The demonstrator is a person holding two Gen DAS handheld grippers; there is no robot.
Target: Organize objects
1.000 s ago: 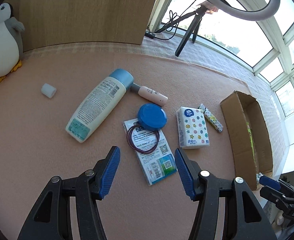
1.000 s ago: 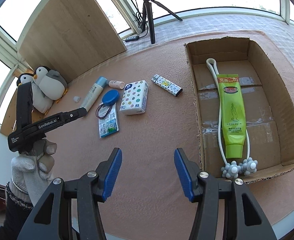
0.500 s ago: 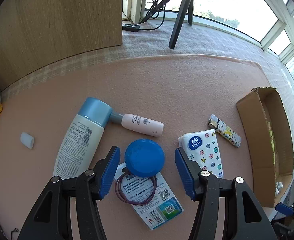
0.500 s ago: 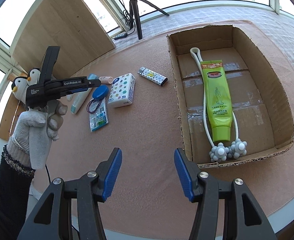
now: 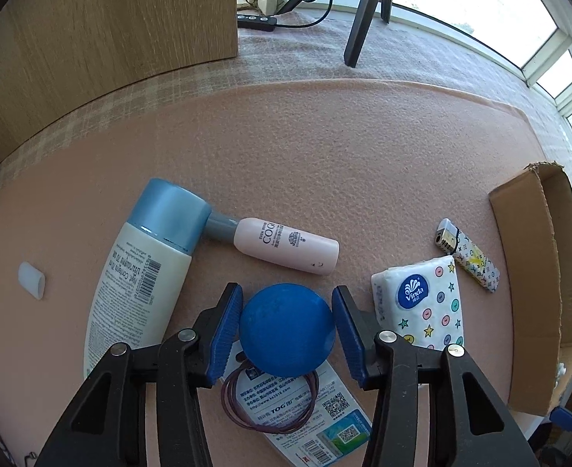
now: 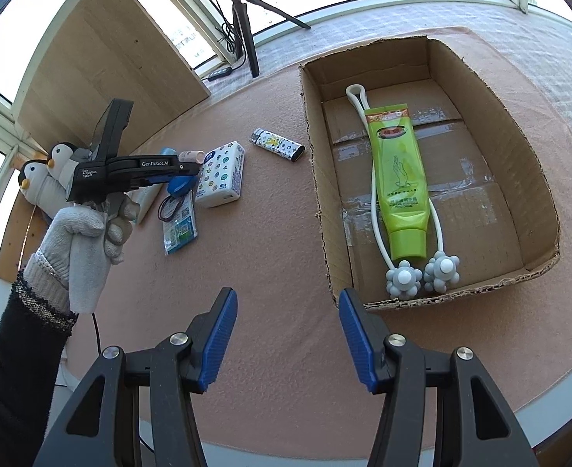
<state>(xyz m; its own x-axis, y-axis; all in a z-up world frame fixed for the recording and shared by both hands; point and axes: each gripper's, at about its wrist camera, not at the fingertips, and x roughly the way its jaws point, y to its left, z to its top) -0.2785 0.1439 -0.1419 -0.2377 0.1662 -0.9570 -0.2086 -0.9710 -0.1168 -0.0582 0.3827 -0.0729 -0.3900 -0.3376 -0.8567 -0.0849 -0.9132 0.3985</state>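
**Left gripper straddles a blue round lid; right gripper waits spread apart near the box**

Nearest in the left wrist view, the left gripper (image 5: pixel 287 329) has its blue pads either side of a blue round lid (image 5: pixel 287 329), with slim gaps visible, so it is released, not clamped. The lid lies on a printed packet (image 5: pixel 305 412) with a brown hair-tie loop (image 5: pixel 247 408). Just left lies a white lotion bottle (image 5: pixel 138 280) with a blue cap; beyond it, a small pink bottle (image 5: pixel 286 249). To the right sit a tissue pack (image 5: pixel 422 303) and a patterned lighter (image 5: pixel 469 257).

In the right wrist view, the right gripper (image 6: pixel 287 336) hangs spread wide and empty over the pink mat (image 6: pixel 266 253). Beyond it, the cardboard box (image 6: pixel 317 179) holds a green tube (image 6: pixel 398 179) and a white massager (image 6: pixel 422 272). A gloved hand (image 6: pixel 83 241) holds the left gripper farther off.
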